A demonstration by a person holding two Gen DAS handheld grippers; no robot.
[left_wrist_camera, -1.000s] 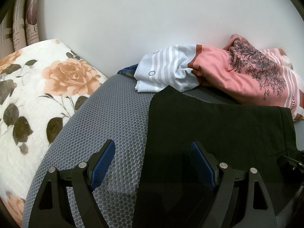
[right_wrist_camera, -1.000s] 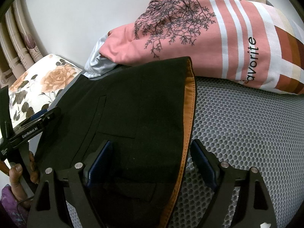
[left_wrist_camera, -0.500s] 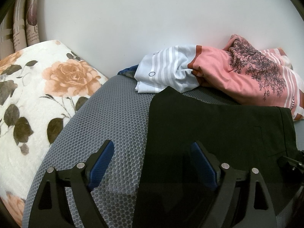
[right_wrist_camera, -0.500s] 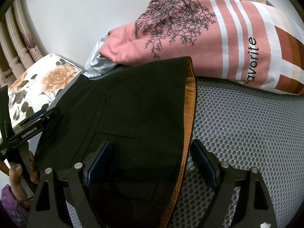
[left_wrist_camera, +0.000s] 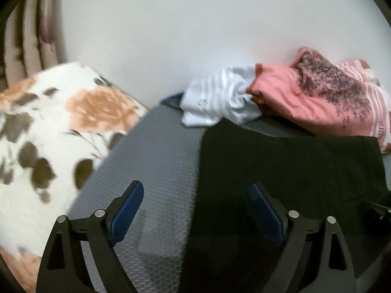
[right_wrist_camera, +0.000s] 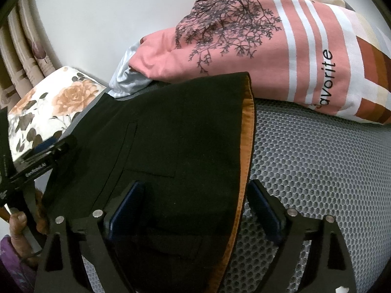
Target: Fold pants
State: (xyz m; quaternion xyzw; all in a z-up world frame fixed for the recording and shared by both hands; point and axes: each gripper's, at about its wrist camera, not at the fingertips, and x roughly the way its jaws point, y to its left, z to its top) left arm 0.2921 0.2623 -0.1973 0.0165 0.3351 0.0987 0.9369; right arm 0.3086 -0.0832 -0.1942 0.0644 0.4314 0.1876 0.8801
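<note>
Black pants (left_wrist_camera: 281, 171) lie flat on a grey mesh mattress (left_wrist_camera: 158, 151). In the right wrist view the pants (right_wrist_camera: 171, 134) show an orange inner waistband along their right edge and a back pocket. My left gripper (left_wrist_camera: 195, 202) is open and empty, hovering over the pants' left edge. My right gripper (right_wrist_camera: 195, 202) is open and empty over the waistband end. The left gripper's body also shows at the left of the right wrist view (right_wrist_camera: 36, 161), held by a hand.
A pink printed shirt (right_wrist_camera: 268, 48) and a white striped garment (left_wrist_camera: 220, 102) are piled against the white wall behind the pants. A floral pillow (left_wrist_camera: 48, 134) lies at the left, with curtains (right_wrist_camera: 19, 48) behind it.
The left wrist view has blurred and shifted slightly, so the left gripper is moving a little. The right gripper and the pants have not moved.
</note>
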